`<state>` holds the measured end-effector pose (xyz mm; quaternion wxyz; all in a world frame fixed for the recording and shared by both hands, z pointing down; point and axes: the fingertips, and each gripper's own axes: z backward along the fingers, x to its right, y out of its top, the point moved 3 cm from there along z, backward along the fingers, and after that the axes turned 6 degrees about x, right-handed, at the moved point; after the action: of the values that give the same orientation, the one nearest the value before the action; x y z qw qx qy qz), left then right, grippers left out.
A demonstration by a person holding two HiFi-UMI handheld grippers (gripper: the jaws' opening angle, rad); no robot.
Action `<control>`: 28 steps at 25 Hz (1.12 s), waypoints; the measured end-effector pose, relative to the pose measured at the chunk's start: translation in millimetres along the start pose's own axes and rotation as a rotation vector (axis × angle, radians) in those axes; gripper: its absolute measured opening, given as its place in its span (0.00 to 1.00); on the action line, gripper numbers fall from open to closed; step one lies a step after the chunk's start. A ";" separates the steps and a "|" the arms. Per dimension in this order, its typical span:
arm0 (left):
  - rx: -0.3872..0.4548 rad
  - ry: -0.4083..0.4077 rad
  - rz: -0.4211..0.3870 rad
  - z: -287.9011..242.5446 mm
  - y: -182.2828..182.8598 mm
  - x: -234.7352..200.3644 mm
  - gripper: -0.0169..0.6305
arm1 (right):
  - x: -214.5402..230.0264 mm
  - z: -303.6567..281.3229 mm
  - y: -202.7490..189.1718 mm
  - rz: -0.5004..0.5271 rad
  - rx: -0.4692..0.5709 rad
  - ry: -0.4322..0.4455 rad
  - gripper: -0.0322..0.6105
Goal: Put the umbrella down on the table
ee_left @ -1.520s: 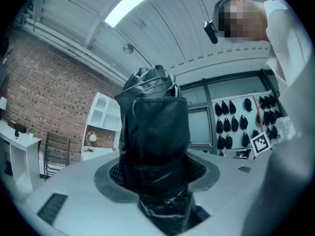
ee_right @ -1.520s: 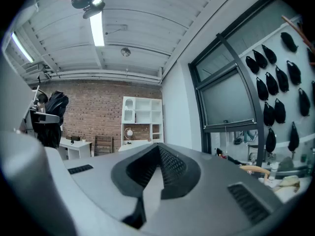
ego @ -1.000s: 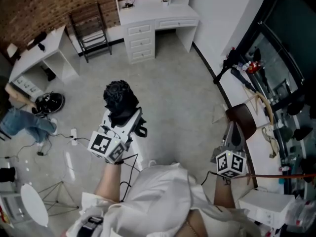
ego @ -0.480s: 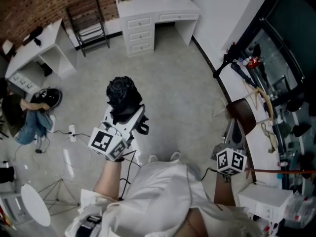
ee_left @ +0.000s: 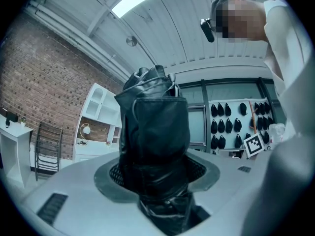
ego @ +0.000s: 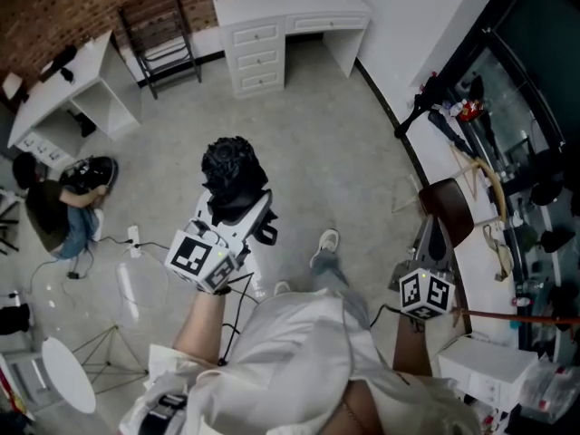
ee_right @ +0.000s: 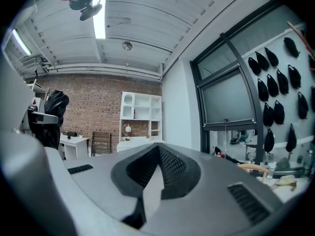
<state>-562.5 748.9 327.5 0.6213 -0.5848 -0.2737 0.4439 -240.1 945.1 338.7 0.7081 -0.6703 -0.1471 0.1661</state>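
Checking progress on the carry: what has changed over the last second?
A step forward has been taken: a shoe has come into the head view, and the white desk has slid up the picture. The left gripper stays clamped on the umbrella; the right gripper stays shut and empty.
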 end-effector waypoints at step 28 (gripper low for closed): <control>-0.030 0.030 -0.043 -294.7 -39.0 -31.6 0.44 | 120.9 -282.1 -41.8 -0.071 -0.011 0.101 0.08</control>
<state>-314.6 581.8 322.0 0.6258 -0.5945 -0.2835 0.4177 -8.0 741.5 362.3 0.7164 -0.6761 -0.1359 0.1058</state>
